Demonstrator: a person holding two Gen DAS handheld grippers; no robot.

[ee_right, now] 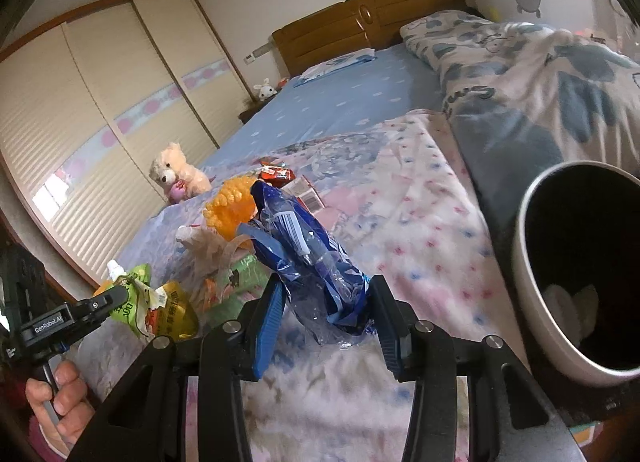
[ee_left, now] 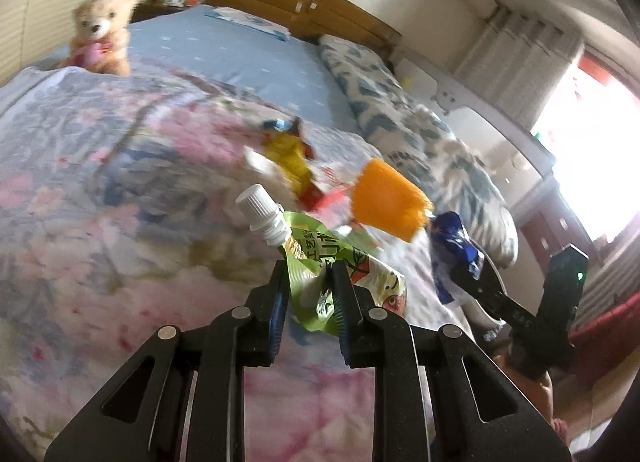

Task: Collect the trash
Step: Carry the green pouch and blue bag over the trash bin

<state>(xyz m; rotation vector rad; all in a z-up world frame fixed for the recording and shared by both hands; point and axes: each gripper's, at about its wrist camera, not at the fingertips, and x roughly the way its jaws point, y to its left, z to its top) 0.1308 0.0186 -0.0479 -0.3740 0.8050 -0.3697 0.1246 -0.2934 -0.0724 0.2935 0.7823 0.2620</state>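
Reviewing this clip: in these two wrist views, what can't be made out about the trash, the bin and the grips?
- Bin, right wrist view: cut off by the frame edge; its dark interior hides most contents.
- Yellow wrapper, left wrist view: motion-blurred, print unreadable.
- Green pouch, left wrist view: lower part hidden behind the left gripper.
- Blue wrapper, right wrist view: bottom hidden between the right gripper jaws.

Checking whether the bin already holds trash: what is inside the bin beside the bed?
In the right wrist view, the bin has a dark inside with something pale and crumpled low down. The rest is in shadow, and the near rim hides the bottom.
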